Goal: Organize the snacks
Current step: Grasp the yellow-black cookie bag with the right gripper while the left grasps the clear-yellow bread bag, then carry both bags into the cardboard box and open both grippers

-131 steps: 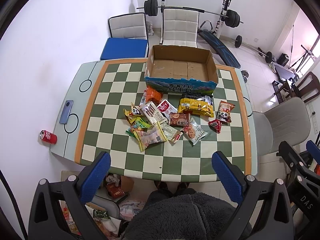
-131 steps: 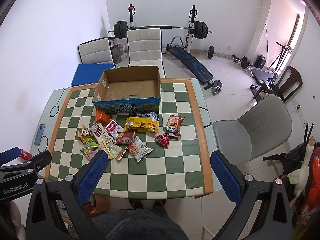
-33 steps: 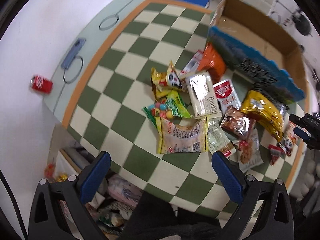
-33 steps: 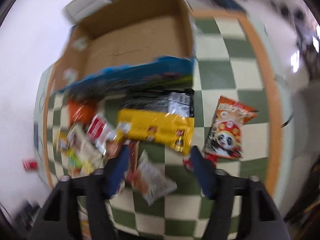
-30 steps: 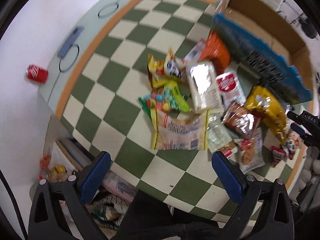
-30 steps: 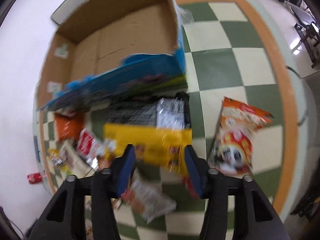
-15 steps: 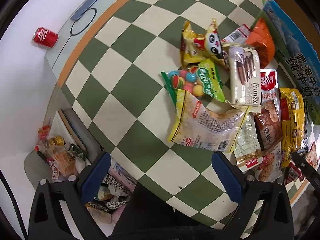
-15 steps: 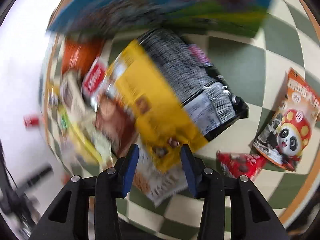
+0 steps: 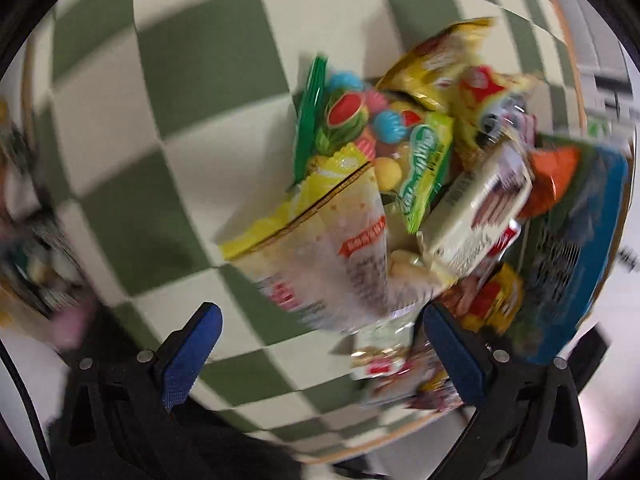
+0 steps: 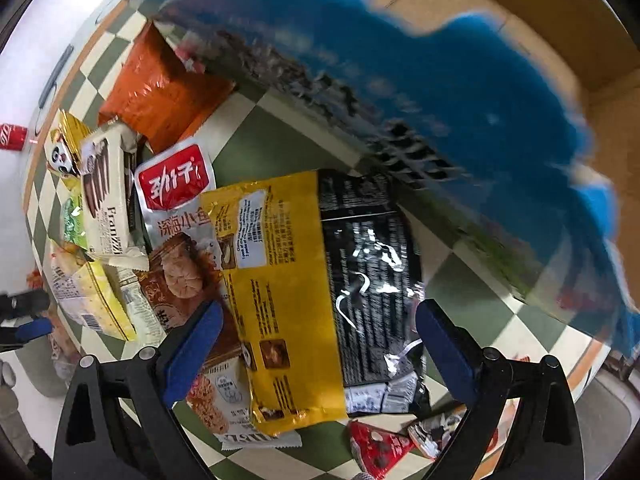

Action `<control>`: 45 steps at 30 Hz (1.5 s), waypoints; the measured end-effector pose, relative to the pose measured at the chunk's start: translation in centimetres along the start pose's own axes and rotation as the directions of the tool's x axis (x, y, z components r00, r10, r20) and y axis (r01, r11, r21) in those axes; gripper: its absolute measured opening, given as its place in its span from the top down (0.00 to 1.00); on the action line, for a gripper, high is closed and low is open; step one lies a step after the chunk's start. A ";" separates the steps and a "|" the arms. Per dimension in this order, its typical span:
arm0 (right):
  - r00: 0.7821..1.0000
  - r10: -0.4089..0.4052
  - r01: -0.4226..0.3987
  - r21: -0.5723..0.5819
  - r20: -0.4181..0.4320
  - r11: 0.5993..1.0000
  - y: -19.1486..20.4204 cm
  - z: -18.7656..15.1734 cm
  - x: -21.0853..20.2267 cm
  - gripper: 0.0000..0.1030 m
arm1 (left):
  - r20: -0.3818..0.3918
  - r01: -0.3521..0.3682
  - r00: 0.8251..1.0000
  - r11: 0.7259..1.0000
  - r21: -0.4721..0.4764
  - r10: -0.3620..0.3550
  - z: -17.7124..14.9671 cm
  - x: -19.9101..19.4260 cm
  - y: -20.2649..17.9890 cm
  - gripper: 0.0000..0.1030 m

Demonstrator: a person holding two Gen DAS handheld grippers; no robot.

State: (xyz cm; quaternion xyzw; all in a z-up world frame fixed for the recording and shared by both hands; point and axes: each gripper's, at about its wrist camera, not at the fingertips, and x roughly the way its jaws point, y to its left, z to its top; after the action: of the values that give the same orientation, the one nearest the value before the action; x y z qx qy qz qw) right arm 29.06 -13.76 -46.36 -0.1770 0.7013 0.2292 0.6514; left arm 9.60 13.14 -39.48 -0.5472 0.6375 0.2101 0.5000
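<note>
Snacks lie in a loose heap on the green-and-cream checkered bench [image 9: 168, 92], right in front of the blue-sided cardboard box [image 10: 472, 92].

In the right wrist view, the right tool [image 10: 316, 344] hangs close over a big yellow bag [image 10: 280, 280] that overlaps a black packet [image 10: 368, 256] at its 3 o'clock side. Its blue fingers [image 10: 192, 340] are spread wide, one on each side of those two packs, and grasp nothing. At 10 o'clock from the yellow bag sits a red-and-white pouch [image 10: 172, 184], with an orange bag [image 10: 160, 92] beyond it against the box wall. A cream wafer pack [image 10: 104, 196] lies at 9 o'clock, partly over a panda-print bag [image 10: 64, 148]. A small red wrapper [image 10: 376, 452] rests at 6 o'clock, near the bench edge. A red can [image 10: 10, 136] shows far off at the left rim.

The left wrist view is smeared by motion (details are soft). The left tool [image 9: 320, 344] is released as well, fingers [image 9: 188, 352] wide apart above a pale yellow bag [image 9: 320, 240]. A green candy bag [image 9: 360, 128] lies at 12 o'clock from that bag, touching it.
</note>
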 end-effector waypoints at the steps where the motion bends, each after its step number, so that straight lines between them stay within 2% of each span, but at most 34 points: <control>1: 1.000 -0.004 0.004 0.001 -0.010 1.000 0.1 0.1 0.4 0.04 | -0.012 0.037 0.999 0.998 -0.048 -0.037 0.4 0.8 0.3 0.01; 2: 1.000 -0.011 0.011 0.001 -0.015 1.000 0.2 0.3 0.9 0.04 | -0.013 0.055 0.998 0.995 -0.080 -0.056 0.7 1.2 0.6 0.02; 3: 1.000 -0.019 0.019 -0.004 -0.020 1.000 0.3 0.5 1.4 0.04 | -0.012 0.072 0.997 0.992 -0.107 -0.074 0.9 1.5 0.9 0.07; 4: 0.999 -0.030 0.030 -0.007 -0.033 1.000 0.5 0.9 1.9 0.04 | -0.009 0.073 0.997 0.990 -0.119 -0.075 1.1 1.7 1.0 0.22; 5: 0.998 -0.040 0.040 -0.005 -0.041 0.999 0.1 1.1 2.2 0.04 | -0.008 0.052 0.999 0.992 -0.115 -0.053 1.2 1.8 0.9 0.30; 7: 0.997 -0.044 0.045 0.010 -0.062 0.999 0.0 1.8 3.1 0.04 | -0.001 0.020 1.000 0.997 -0.073 -0.020 1.2 1.8 0.5 0.34; 10: 0.997 -0.029 0.031 0.034 -0.076 0.999 -0.2 1.5 3.5 0.06 | 0.054 -0.106 0.993 0.994 0.040 0.104 0.8 1.1 -0.8 0.35; 12: 0.996 -0.027 0.032 0.047 -0.087 0.998 -0.6 0.5 3.3 0.09 | 0.104 -0.223 0.972 0.964 0.143 0.209 0.6 0.8 -1.9 0.35; 13: 0.995 -0.023 0.028 0.055 -0.096 0.998 -0.6 -0.2 3.2 0.09 | 0.149 -0.330 0.942 0.915 0.231 0.302 0.2 0.7 -3.1 0.35; 14: 0.995 -0.015 0.022 0.065 -0.103 0.998 -0.2 -1.1 3.5 0.10 | 0.187 -0.403 0.914 0.865 0.299 0.361 -0.1 0.8 -4.0 0.35; 15: 0.993 -0.001 0.011 0.086 -0.120 0.996 -0.2 -2.0 3.6 0.10 | 0.235 -0.482 0.875 0.795 0.368 0.422 -0.6 1.1 -4.9 0.35; 16: 0.990 0.012 0.003 0.105 -0.138 0.994 -0.2 -2.7 3.8 0.10 | 0.286 -0.557 0.831 0.709 0.433 0.478 -1.2 1.5 -5.8 0.35; 17: 0.988 0.025 -0.007 0.116 -0.152 0.993 -0.2 -3.5 3.9 0.10 | 0.330 -0.608 0.793 0.630 0.483 0.512 -1.7 2.1 -6.5 0.35; 18: 0.986 0.041 -0.020 0.127 -0.164 0.992 -0.1 -4.3 4.0 0.10 | 0.366 -0.644 0.762 0.563 0.518 0.534 -2.2 2.6 -6.9 0.35; 19: 0.984 0.057 -0.033 0.140 -0.170 0.990 0.0 -5.0 4.1 0.10 | 0.386 -0.662 0.744 0.526 0.534 0.546 -2.4 3.1 -7.2 0.35; 20: 0.983 0.063 -0.036 0.152 -0.174 0.988 0.0 -5.4 4.1 0.10 | 0.390 -0.664 0.742 0.520 0.537 0.545 -2.4 3.3 -7.2 0.35; 21: 0.984 0.061 -0.032 0.169 -0.169 0.985 0.0 -5.7 4.2 0.10 | 0.380 -0.655 0.751 0.531 0.538 0.540 -2.3 3.5 -7.1 0.35; 24: 0.992 0.030 -0.003 0.220 -0.122 0.976 0.0 -6.0 4.0 0.09 | 0.313 -0.599 0.798 0.617 0.511 0.515 -1.6 3.9 -6.3 0.35; 27: 0.993 0.001 0.031 0.257 -0.121 0.966 -0.5 -5.9 3.9 0.08 | 0.261 -0.539 0.841 0.701 0.467 0.473 -0.7 3.6 -4.8 0.36; 28: 0.993 -0.005 0.037 0.267 -0.120 0.963 -0.8 -5.9 4.1 0.08 | 0.256 -0.524 0.852 0.724 0.449 0.457 -0.5 3.4 -4.3 0.50; 30: 0.993 -0.011 0.043 0.285 -0.115 0.957 -0.8 -6.2 4.2 0.08 | 0.227 -0.480 0.877 0.763 0.433 0.423 -0.7 2.5 -3.2 0.60; 31: 0.993 -0.017 0.049 0.285 -0.113 0.957 -1.0 -6.3 4.2 0.09 | 0.228 -0.477 0.879 0.769 0.425 0.419 -0.8 2.4 -3.0 0.63; 33: 0.995 -0.016 0.045 0.294 -0.101 0.955 -1.4 -5.9 4.6 0.14 | 0.250 -0.487 0.874 0.760 0.430 0.418 -0.8 1.8 -2.4 0.65; 34: 0.996 -0.007 0.033 0.301 -0.088 0.953 -2.6 -6.3 4.9 0.16 | 0.270 -0.503 0.864 0.747 0.434 0.425 -0.7 1.2 -1.8 0.66; 36: 0.997 -0.007 0.030 0.310 -0.073 0.950 -0.7 -5.1 6.2 0.16 | 0.305 -0.520 0.854 0.729 0.445 0.422 -0.8 0.3 -1.2 0.68; 37: 0.998 0.007 0.014 0.320 -0.064 0.947 -0.5 -5.5 6.1 0.16 | 0.317 -0.527 0.849 0.722 0.448 0.423 -0.7 -0.1 -1.2 0.68; 40: 0.998 0.043 -0.024 0.343 -0.049 0.939 -0.4 -7.0 5.1 0.17 | 0.345 -0.540 0.840 0.702 0.464 0.418 -2.6 -0.9 -2.4 0.68; 43: 0.997 0.065 -0.051 0.345 -0.031 0.937 -0.2 -8.8 4.4 0.17 | 0.365 -0.550 0.834 0.682 0.482 0.414 -3.5 -2.4 -5.5 0.69; 45: 0.996 0.088 -0.078 0.345 -0.014 0.935 0.1 -9.9 3.7 0.17 | 0.383 -0.558 0.829 0.660 0.504 0.409 -5.1 -2.9 -6.8 0.69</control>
State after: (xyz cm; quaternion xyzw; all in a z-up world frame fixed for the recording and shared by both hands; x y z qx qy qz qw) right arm 20.42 -18.94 -49.57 -0.0338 0.7468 0.1277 0.6518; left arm 13.39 8.23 -32.94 -0.1416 0.7288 0.1882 0.6430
